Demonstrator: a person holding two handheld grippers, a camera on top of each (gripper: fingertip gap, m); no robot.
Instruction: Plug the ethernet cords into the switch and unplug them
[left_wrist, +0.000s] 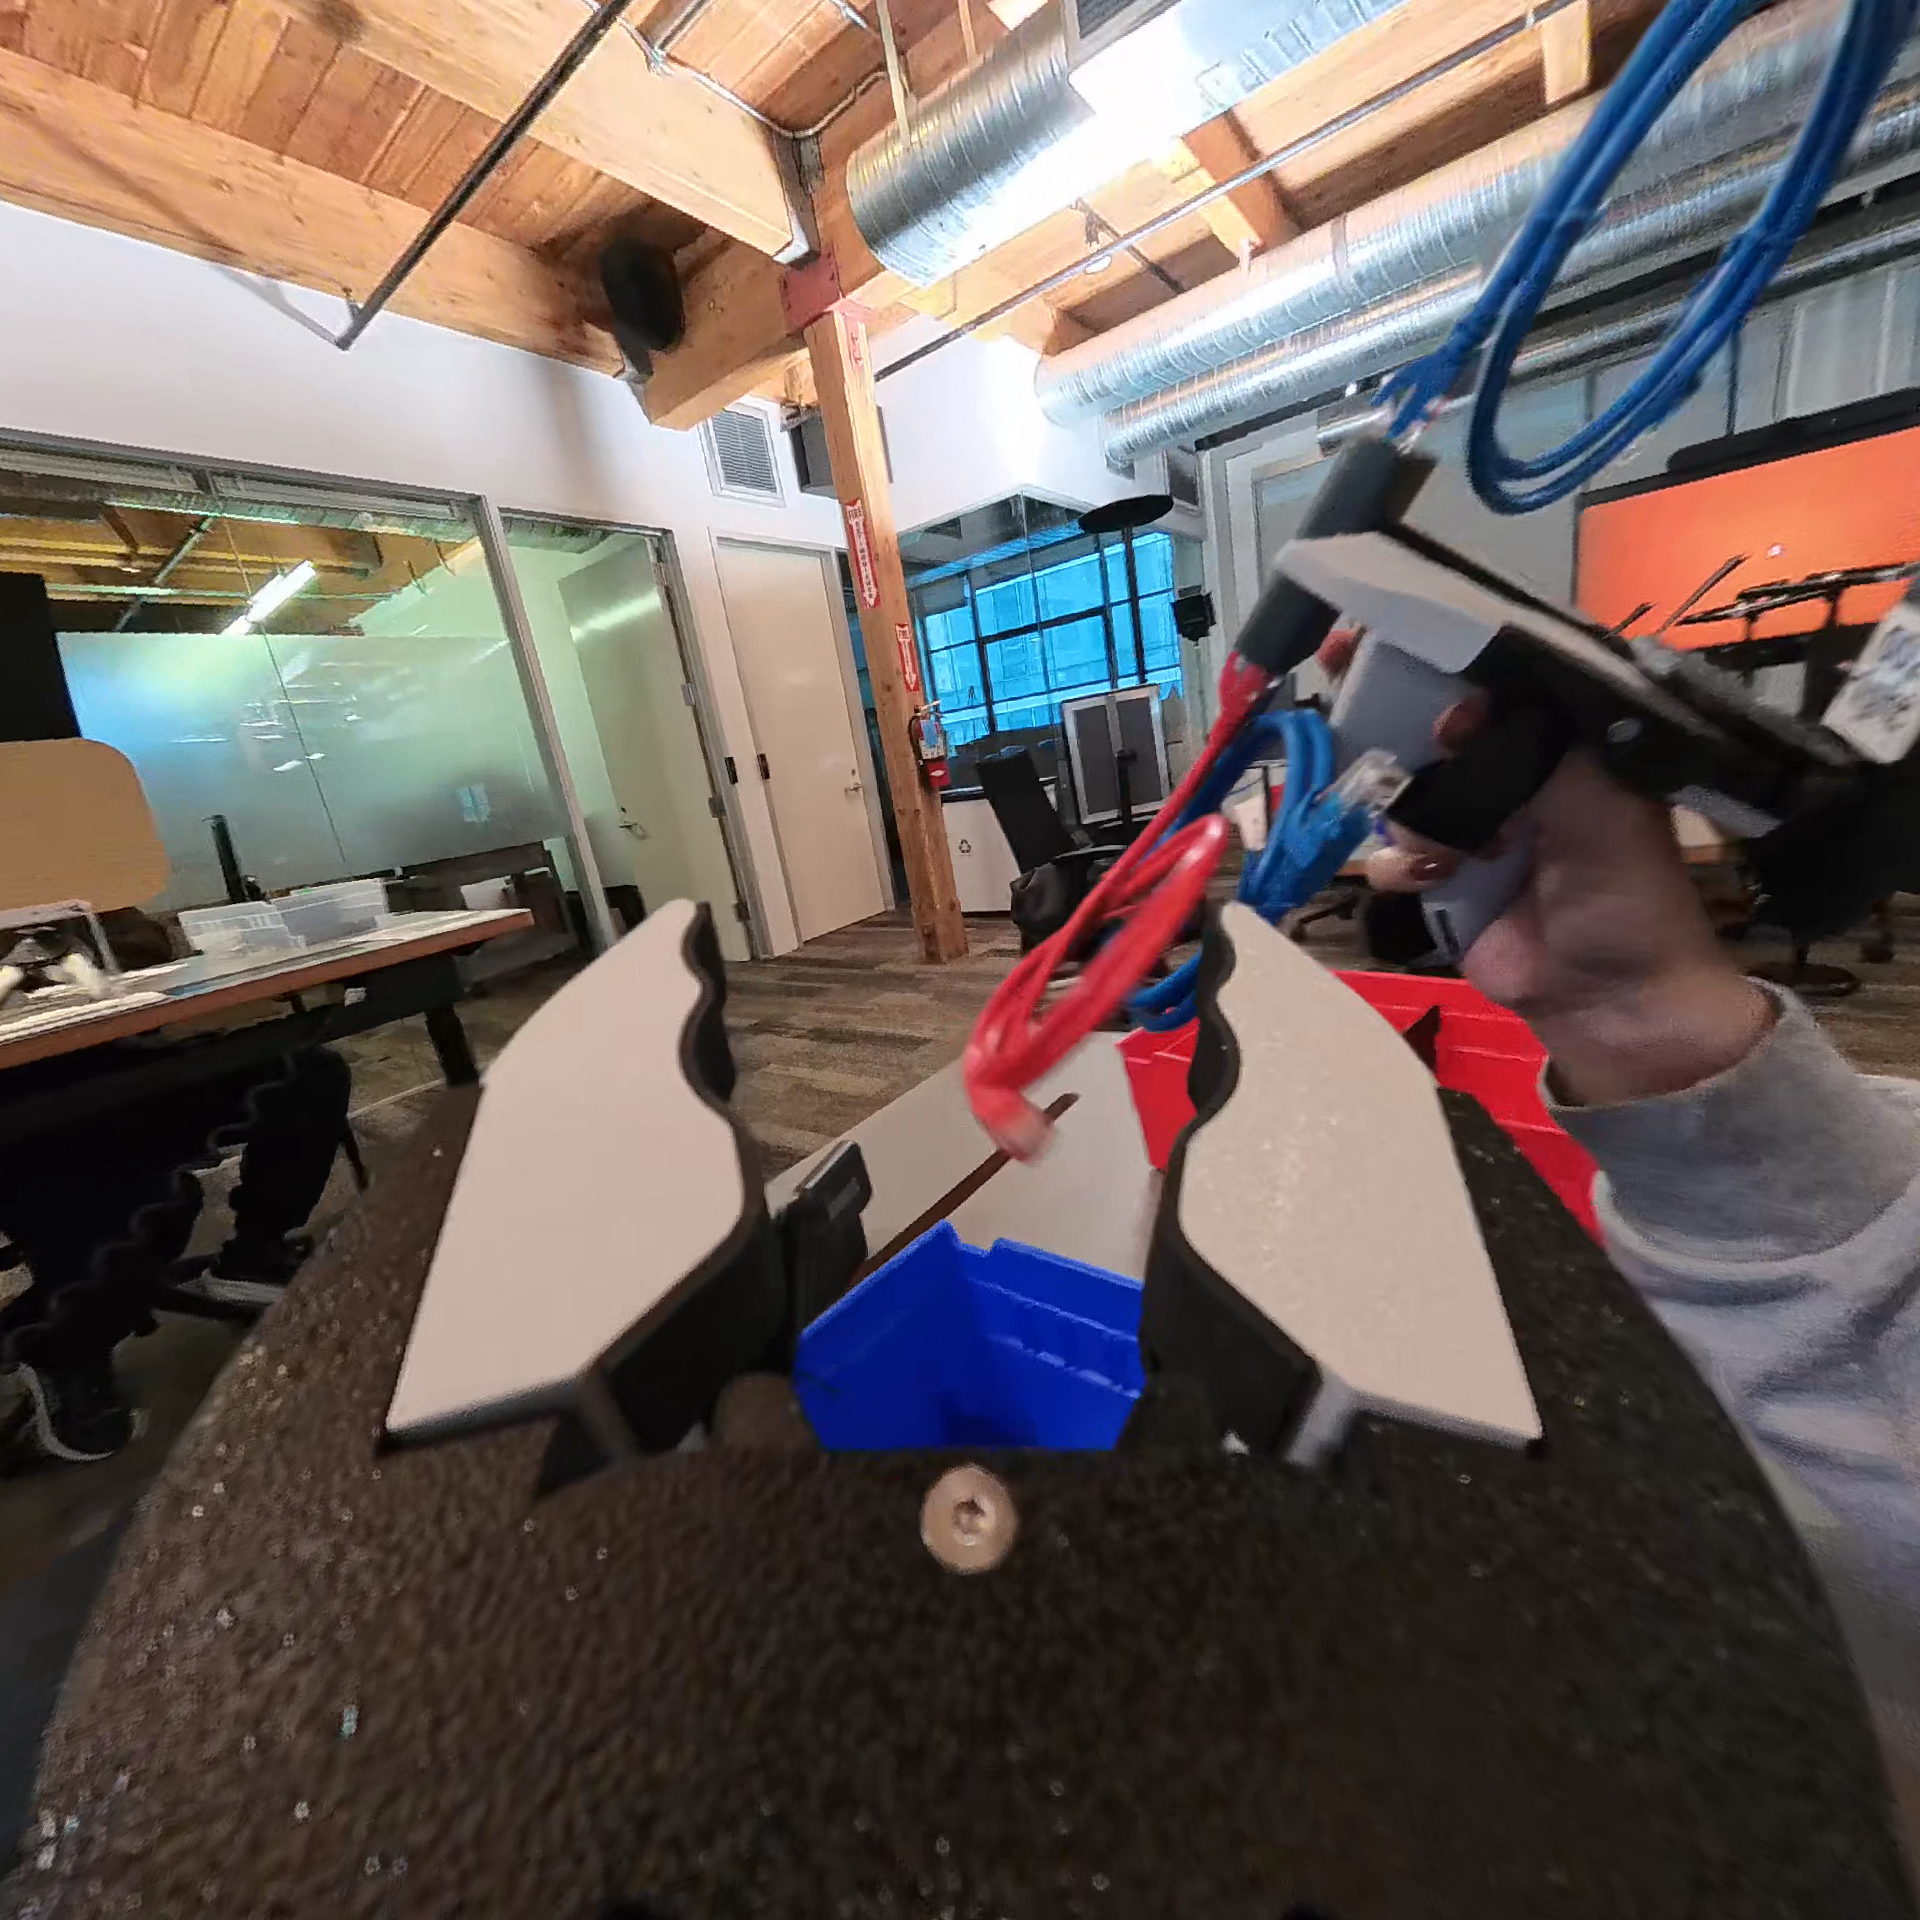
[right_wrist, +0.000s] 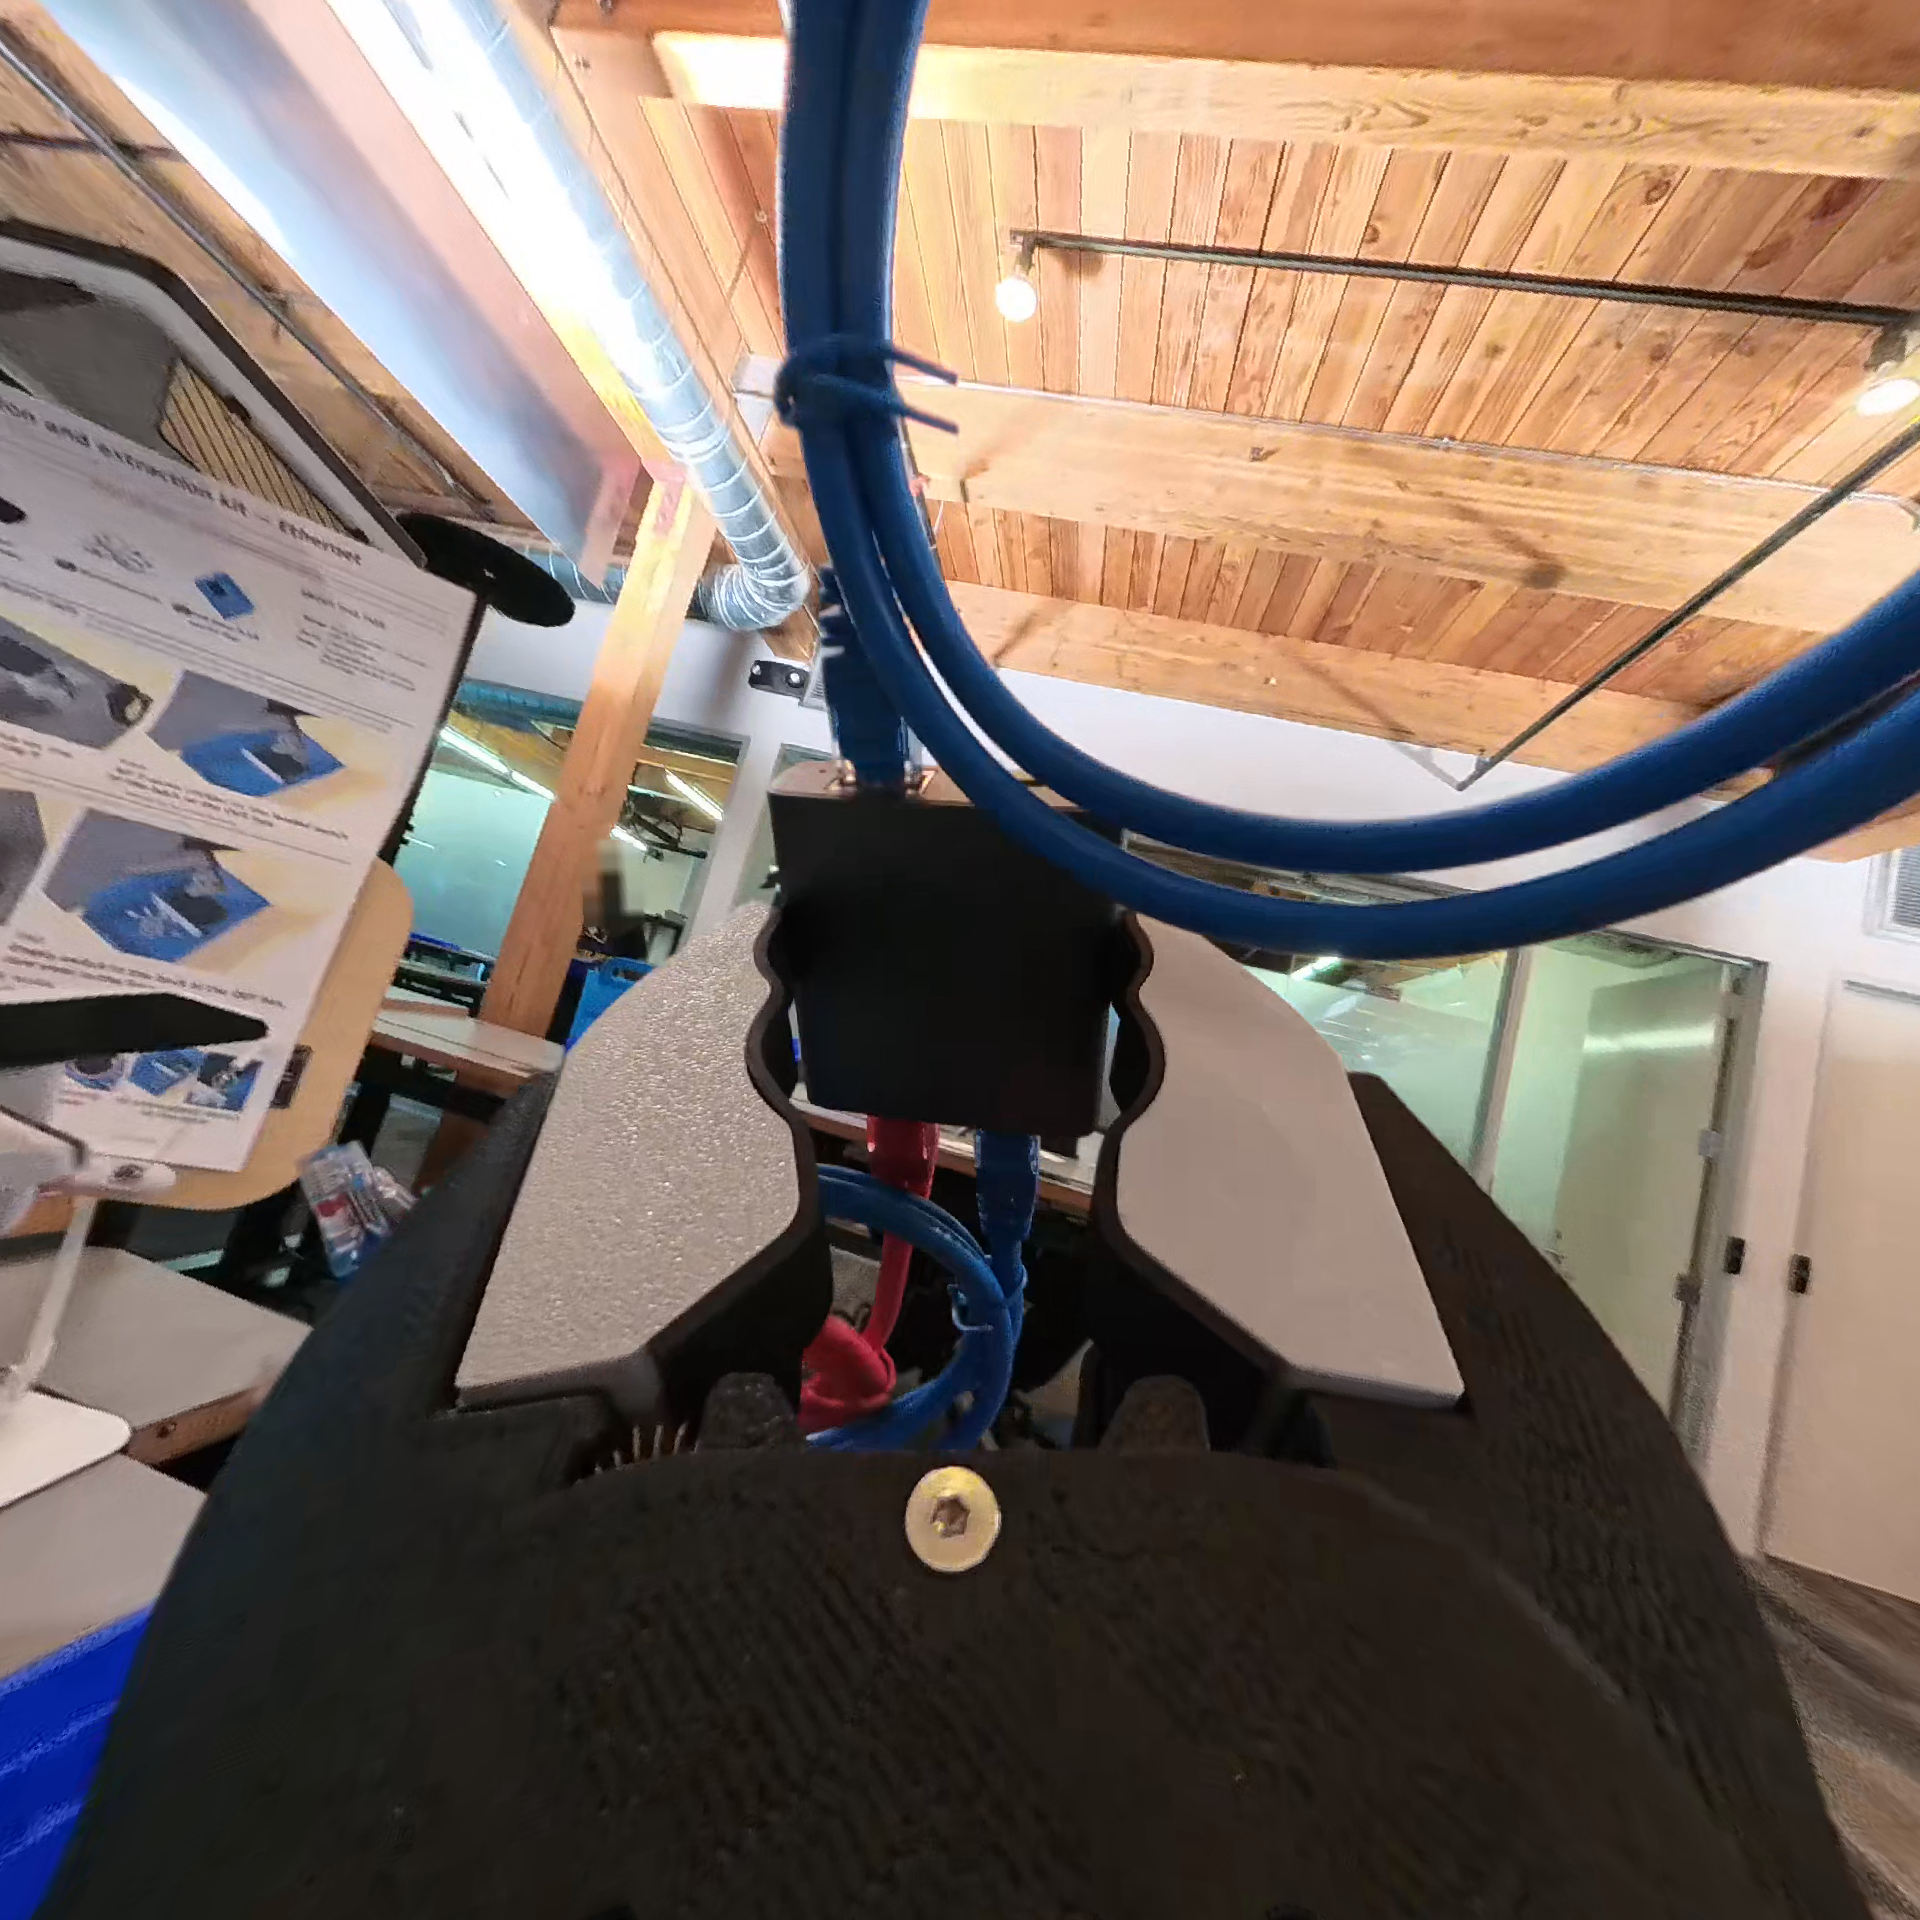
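My right gripper (right_wrist: 951, 935) is shut on a small black box (right_wrist: 940, 883) and holds it up in the air. A bundled blue cable (right_wrist: 1039, 852) plugs into the box's top and loops overhead. A red cable (right_wrist: 899, 1247) and another blue cable (right_wrist: 1003, 1226) hang from its underside. My left gripper (left_wrist: 961, 925) is open and empty, lower down, with the dangling red cable loop (left_wrist: 1081, 987) just past its right finger. In the left wrist view a hand (left_wrist: 1579, 883) holds the right gripper (left_wrist: 1340, 582) at the upper right. A blue bin (left_wrist: 977, 1351) and a red bin (left_wrist: 1475, 1049) sit below.
A grey tabletop (left_wrist: 1049, 1153) carries the bins. A printed sheet on a stand (right_wrist: 208, 779) is at the left of the right wrist view. A long desk (left_wrist: 260, 966), a wooden post (left_wrist: 883, 675), office chairs (left_wrist: 1039, 821) and an orange screen (left_wrist: 1714, 561) stand behind.
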